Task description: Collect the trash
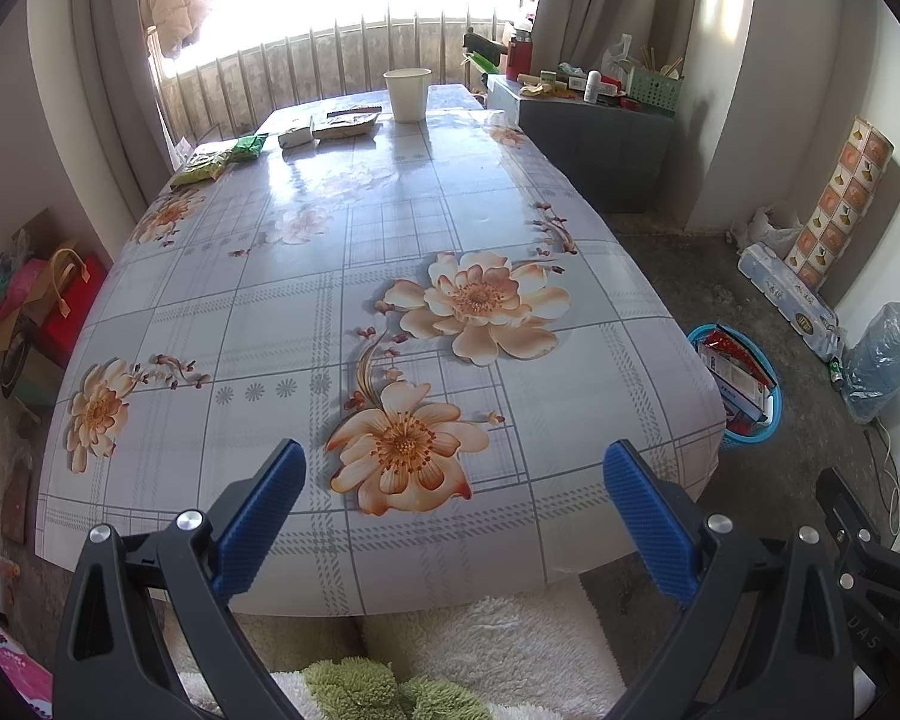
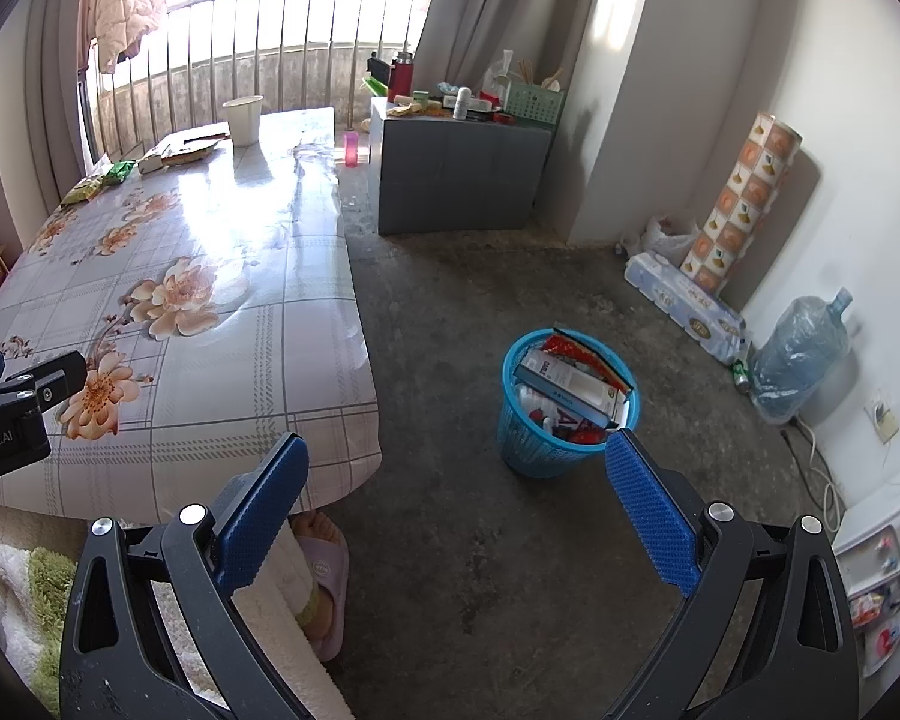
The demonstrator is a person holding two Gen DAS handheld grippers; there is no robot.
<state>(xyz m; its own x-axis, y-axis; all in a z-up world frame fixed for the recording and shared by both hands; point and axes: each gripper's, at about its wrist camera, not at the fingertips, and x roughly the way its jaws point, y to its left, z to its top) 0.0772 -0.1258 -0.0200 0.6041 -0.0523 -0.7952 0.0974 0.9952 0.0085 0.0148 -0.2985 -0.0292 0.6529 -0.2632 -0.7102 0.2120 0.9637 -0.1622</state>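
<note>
Over the near edge of the glossy flower-printed tablecloth (image 1: 390,276) your left gripper (image 1: 453,462) hovers level, its ribbed blue pads spread wide with nothing between them; crinkled green snack wrappers (image 1: 219,159) and a white paper cup (image 1: 407,93) lie at the far end. To its right, your right gripper (image 2: 456,456) hangs spread above the concrete floor beside the blue plastic mesh wastebasket (image 2: 540,450), stuffed with cartons

tablecloth (image 1: 390,228): grey plaid, peach flowers | basket (image 2: 534,456): blue | cup (image 1: 407,95): white
</note>
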